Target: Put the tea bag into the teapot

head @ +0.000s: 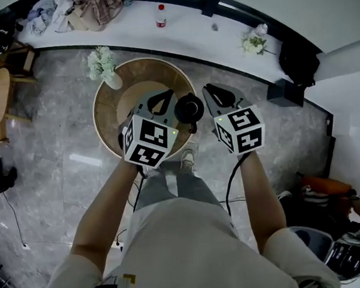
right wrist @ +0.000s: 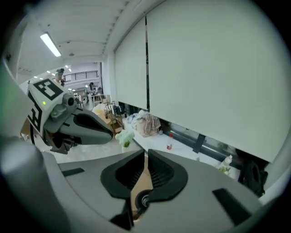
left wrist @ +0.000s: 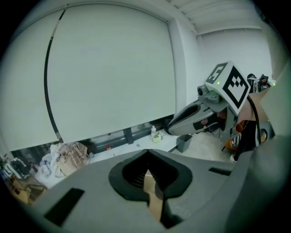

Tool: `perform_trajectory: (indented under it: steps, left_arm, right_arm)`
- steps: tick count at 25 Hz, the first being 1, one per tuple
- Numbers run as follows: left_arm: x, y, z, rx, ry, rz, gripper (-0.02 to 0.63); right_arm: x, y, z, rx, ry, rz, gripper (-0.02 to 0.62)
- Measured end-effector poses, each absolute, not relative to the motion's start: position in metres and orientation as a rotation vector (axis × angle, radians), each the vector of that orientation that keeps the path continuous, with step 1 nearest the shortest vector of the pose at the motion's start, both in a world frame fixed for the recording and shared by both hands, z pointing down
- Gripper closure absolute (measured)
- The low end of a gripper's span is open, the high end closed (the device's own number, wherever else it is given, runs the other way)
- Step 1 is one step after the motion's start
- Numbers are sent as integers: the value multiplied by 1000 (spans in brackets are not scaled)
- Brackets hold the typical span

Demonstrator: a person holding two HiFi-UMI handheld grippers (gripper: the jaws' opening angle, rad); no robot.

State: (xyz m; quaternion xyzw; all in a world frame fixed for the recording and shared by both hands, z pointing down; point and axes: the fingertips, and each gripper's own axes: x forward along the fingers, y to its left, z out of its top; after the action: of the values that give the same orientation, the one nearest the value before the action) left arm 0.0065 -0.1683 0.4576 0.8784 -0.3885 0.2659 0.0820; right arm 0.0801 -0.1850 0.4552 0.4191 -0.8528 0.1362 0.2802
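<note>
Left tool point(left wrist: 148, 154) is closed tip to tip on nothing. The right tool point(right wrist: 146, 154) is narrow too, its pads all but meeting, with nothing between them. Neither carries the tea bag, and no view shows it, either on the round tabletop point(head: 111, 115) or hanging from the black teapot point(head: 189, 109). The teapot stands toward the tabletop's right side, between the two tools in the head view. The bag may already be inside the pot; I cannot tell. On that reading the step is a clearing away from the pot. Doing it well means keeping both tools high and clear of the pot, and checking inside before calling it done. Both forearms reach forward side by side with the tools tilted somewhat downward. Their own cameras look at the window blind point(left wrist: 113, 68) and ledge point(right wrist: 186, 148), not the tabletop.
</note>
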Motion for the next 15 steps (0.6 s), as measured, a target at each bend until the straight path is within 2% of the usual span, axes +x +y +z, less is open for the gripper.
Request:
perform_trajectory:
  steps: [15]
  left_arm:
    - [-15,-161,259,2847,-1429,479,598]
  right_arm:
    - [74,-158,240,1276,-2575,22,578]
